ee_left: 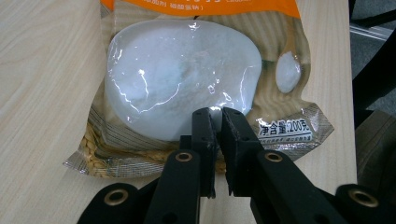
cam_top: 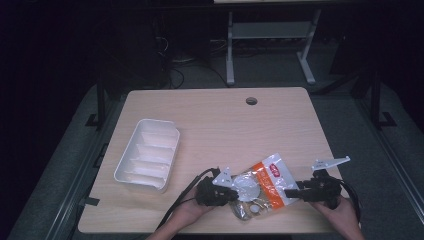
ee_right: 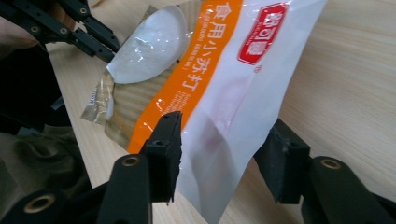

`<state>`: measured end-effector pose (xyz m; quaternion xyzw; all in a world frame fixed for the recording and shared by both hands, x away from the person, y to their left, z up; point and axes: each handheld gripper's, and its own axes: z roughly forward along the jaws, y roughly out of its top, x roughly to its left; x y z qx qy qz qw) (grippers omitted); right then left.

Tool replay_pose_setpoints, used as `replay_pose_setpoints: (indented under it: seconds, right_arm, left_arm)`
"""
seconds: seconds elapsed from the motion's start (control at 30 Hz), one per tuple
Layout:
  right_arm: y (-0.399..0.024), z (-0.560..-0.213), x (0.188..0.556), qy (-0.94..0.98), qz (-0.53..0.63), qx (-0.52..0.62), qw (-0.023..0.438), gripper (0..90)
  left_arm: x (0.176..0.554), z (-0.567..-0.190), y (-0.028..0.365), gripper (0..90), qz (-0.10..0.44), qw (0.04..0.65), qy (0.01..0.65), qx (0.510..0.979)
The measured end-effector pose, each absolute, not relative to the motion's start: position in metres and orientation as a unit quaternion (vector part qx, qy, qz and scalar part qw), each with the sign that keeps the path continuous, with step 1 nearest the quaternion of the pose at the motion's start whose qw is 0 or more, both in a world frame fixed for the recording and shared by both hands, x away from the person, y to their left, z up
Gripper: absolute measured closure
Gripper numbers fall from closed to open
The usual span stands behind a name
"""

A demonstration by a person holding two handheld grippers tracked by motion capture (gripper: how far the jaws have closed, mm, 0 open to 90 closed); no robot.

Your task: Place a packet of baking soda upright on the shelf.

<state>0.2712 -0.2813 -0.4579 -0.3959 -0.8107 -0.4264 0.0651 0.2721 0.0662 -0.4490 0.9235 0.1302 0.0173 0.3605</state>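
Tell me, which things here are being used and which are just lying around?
Being used:
- the bag of white powder
- the left gripper, pinched on the bag's bottom edge
- the right gripper, jaws around the bag's other end

Just lying around:
- the white tray

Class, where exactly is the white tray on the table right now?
In the high view the white tray sits on the left half of the table, up and left of the left gripper and apart from the orange-and-white bag.

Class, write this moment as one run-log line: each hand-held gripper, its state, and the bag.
left hand-held gripper: shut on bag | right hand-held gripper: open, jaws astride bag's other end | bag: on table
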Motion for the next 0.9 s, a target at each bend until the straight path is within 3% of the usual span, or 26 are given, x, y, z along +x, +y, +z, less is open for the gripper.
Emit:
replay_pose_setpoints:
  seconds: [0.3, 0.53, 0.67, 0.9]
  right_arm:
    - [-0.279, -0.459, 0.272, -0.812, -0.422, -0.396, 0.075, 65.8]
    - [-0.271, -0.460, 0.273, -0.828, -0.401, -0.385, 0.071, 87.3]
    - [-0.269, -0.457, 0.272, -0.832, -0.399, -0.381, 0.064, 89.1]
    - [-0.269, -0.439, 0.269, -0.825, -0.430, -0.364, 0.047, 89.5]
  left_arm:
    - [0.272, -0.450, 0.066, 82.9, 0.015, 0.363, 0.133, 0.922]
    - [0.272, -0.450, 0.066, 80.5, 0.015, 0.363, 0.134, 0.922]
    - [0.272, -0.450, 0.066, 78.1, 0.013, 0.361, 0.137, 0.922]
    - [0.275, -0.441, 0.074, 66.0, 0.006, 0.391, 0.150, 0.908]
